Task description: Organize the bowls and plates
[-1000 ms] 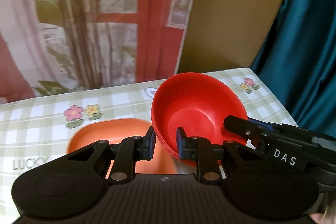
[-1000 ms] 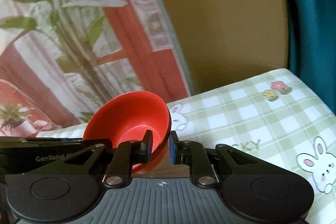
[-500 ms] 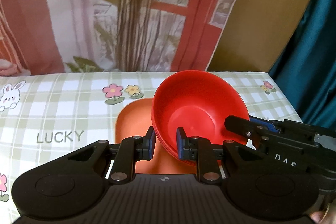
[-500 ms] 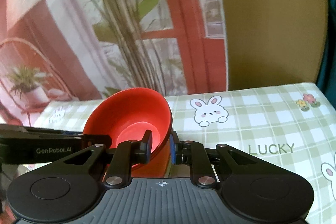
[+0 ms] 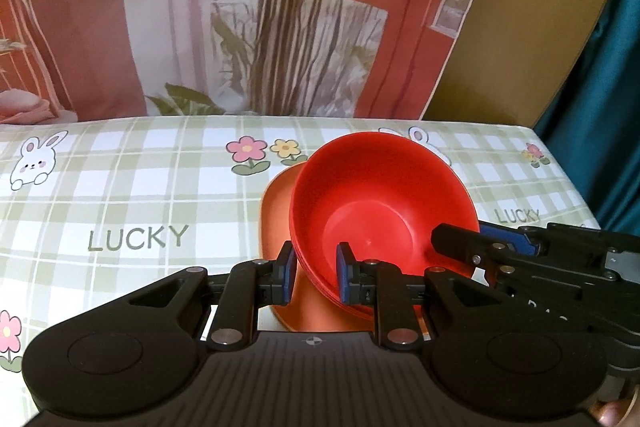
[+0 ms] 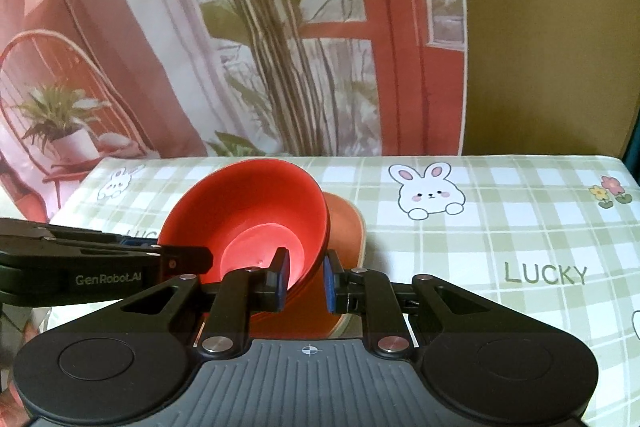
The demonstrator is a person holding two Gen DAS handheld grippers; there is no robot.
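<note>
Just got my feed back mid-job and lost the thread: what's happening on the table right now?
Both grippers are clamped on the same red bowl, on opposite sides of its rim: the left gripper on one side, the right gripper on the other. The bowl is tilted and held over an orange plate that lies on the checked tablecloth. From these views I can't tell whether bowl and plate are touching.
</note>
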